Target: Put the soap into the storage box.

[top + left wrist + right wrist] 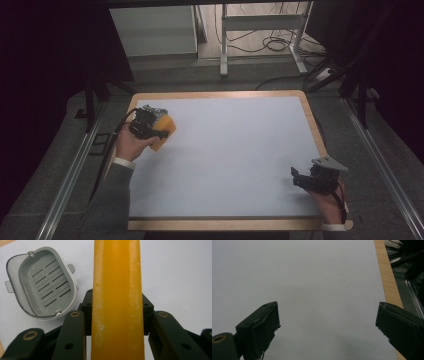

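In the high view, the left tongs (159, 131) are pinching a yellow soap bar (165, 131) near the far left corner of the table (225, 150), with a grey soap dish (152, 110) lying just beyond the bar. The right tongs (296, 177) are resting well apart from the bar, toward the table's near right corner.

In the left gripper view, the soap bar (117, 300) is standing on edge between the jaws, which are pressing on its two broad faces; the slotted soap dish (42, 283) is lying open just beside it. The bar is looking stiff, fairly light and probably slippery, with a powdery film, so gripping across the flat faces near its middle seems soundest.

In the right gripper view, the right tongs (327, 325) are standing spread wide, pinching nothing, above bare table (312, 277).
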The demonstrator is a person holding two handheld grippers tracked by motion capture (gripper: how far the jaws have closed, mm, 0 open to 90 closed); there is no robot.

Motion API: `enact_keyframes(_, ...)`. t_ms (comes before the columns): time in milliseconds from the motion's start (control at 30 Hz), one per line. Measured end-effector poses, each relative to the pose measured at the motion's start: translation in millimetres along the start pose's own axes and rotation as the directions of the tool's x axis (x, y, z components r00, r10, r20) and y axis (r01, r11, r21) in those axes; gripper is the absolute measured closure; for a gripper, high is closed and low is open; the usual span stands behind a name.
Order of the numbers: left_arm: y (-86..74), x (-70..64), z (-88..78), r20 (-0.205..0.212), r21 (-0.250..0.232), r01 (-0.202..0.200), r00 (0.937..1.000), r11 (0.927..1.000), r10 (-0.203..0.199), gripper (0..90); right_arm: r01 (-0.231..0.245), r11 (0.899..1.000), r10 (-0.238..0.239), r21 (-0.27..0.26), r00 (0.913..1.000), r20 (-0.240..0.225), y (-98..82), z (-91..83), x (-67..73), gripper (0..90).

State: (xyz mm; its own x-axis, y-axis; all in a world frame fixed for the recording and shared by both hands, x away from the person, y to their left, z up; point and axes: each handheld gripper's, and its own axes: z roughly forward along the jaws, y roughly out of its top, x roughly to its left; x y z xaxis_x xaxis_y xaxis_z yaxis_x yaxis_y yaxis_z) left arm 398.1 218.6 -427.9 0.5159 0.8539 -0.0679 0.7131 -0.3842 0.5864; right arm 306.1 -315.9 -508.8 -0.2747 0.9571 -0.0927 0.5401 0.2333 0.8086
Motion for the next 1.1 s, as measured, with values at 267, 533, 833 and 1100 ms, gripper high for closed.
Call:
enact_keyframes(267,5.9,7.9,-2.0,-0.011,-0.004,0.018,0.9998,0.9998,-0.018,60.6,-0.003,1.0,0.003,0.0,1.0,0.002,-0.2,0.1,-0.3,5.0)
enact_keyframes(533,11.2,15.9,-1.0,-0.011,-0.007,0.04,0.9991,0.9992,-0.04,60.5,-0.002,1.0,0.002,0.0,1.0,0.003,-0.2,0.1,-0.5,5.0)
enact_keyframes(833,14.7,27.4,1.1,-0.023,-0.011,0.071,0.9972,0.9974,-0.071,60.5,-0.002,1.0,0.002,0.001,1.0,0.003,0.0,0.0,-0.4,5.0)
enact_keyframes(1100,19.5,35.0,4.0,-0.03,-0.009,0.087,0.9957,0.9962,-0.087,60.5,-0.002,1.0,0.002,0.0,1.0,0.004,0.1,-0.2,-0.3,5.0)
